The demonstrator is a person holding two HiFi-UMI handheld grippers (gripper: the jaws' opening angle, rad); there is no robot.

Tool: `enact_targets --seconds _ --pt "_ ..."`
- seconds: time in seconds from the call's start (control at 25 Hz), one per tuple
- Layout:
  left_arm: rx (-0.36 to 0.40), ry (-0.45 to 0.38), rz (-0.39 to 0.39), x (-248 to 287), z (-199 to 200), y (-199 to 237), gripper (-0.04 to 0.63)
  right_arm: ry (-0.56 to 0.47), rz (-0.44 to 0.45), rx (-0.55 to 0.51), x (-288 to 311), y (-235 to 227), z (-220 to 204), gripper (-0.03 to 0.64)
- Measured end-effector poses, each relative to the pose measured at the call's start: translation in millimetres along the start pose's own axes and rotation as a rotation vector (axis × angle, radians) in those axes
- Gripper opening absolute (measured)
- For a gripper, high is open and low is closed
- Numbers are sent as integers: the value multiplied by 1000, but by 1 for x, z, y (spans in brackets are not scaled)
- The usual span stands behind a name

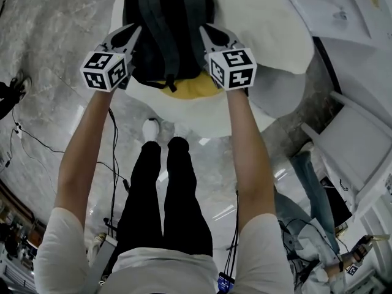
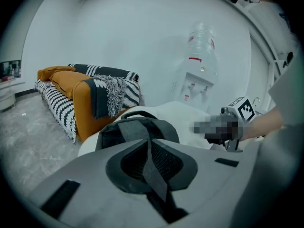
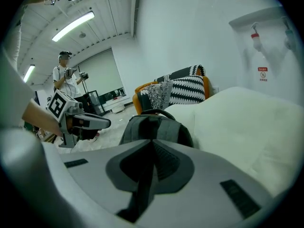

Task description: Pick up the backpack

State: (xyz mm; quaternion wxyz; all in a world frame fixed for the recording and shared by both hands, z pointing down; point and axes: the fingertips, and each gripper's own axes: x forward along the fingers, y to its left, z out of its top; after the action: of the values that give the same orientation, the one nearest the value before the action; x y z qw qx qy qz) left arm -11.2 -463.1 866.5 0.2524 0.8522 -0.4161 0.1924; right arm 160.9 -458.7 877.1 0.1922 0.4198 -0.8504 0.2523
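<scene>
I see the dark grey backpack (image 1: 168, 29) lying straps-up on a white cushion (image 1: 269, 23). My left gripper (image 1: 135, 34) and right gripper (image 1: 206, 34) flank it, both squeezed shut.

The person wears a white short-sleeved T-shirt (image 1: 58, 244), black trousers (image 1: 160, 201) and what looks like a white shoe (image 1: 150, 128). The left gripper (image 1: 128, 37) and right gripper (image 1: 212, 37) are pale grey shells, dark and ribbed inside the jaws. Each carries a white cube (image 1: 105, 70) of black square markers.
</scene>
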Motion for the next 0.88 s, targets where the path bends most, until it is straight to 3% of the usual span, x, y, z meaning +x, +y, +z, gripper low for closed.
enact_targets --seconds 0.4,0.52,0.88 --pt "-82 39 -25 38 -32 31 89 40 -8 -39 29 -25 -21 12" --pt "-87 51 -32 50 -40 33 127 50 -4 -32 34 -30 -29 55" --pt "-97 62 -66 72 -41 40 153 55 17 6 55 -43 -40 173"
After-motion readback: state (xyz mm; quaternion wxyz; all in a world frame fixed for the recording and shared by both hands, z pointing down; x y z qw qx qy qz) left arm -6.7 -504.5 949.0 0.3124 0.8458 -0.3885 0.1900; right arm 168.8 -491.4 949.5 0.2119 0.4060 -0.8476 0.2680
